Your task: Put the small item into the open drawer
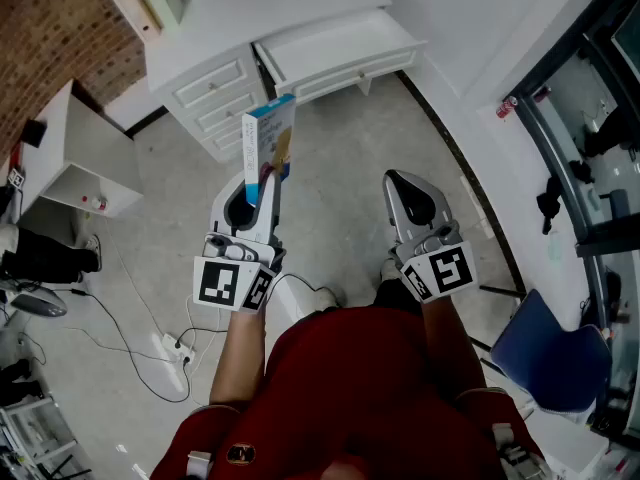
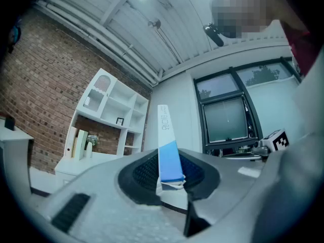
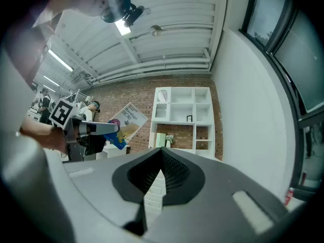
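Observation:
A flat white and blue box stands upright between the jaws of my left gripper, which is shut on its lower end. In the left gripper view the box shows edge-on, clamped at the left gripper. My right gripper hangs beside it to the right, shut, with nothing between its pads. The right gripper view shows the right gripper and, at the left, the box. The open drawer sticks out of the white desk ahead, well beyond both grippers.
Closed drawer fronts sit left of the open drawer. A low white cabinet stands at the left. A power strip with cables lies on the floor. A blue chair stands at the right by the windows. A white shelf unit lines the brick wall.

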{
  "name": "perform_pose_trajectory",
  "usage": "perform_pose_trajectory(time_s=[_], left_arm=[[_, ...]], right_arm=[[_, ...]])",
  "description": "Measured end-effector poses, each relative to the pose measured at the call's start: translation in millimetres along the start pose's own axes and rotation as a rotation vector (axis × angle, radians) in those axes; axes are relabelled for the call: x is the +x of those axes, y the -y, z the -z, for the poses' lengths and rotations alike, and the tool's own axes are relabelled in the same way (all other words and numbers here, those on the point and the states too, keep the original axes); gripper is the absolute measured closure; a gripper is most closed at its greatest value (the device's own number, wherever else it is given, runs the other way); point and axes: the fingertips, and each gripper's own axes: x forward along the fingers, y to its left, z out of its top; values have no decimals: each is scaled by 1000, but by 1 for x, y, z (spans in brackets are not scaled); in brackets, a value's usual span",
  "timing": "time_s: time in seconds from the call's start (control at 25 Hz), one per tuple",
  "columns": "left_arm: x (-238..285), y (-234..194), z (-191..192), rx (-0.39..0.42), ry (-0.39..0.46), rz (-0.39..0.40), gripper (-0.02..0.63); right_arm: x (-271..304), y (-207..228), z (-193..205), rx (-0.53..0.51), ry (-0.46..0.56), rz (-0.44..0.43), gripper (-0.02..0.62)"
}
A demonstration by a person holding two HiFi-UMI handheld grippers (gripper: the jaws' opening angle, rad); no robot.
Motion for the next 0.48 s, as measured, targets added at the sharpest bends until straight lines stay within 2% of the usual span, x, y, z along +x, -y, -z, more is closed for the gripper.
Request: perform_pose_trajectory(time_s=[0.2,0.48], left_arm=[[-1,-1,0,-6,12,-1,534],[1,-8,16,-32,13,18,534]], right_arm=[[-4,4,-2,13,17,22,584],[-8,3,9,-7,-12,59,584]])
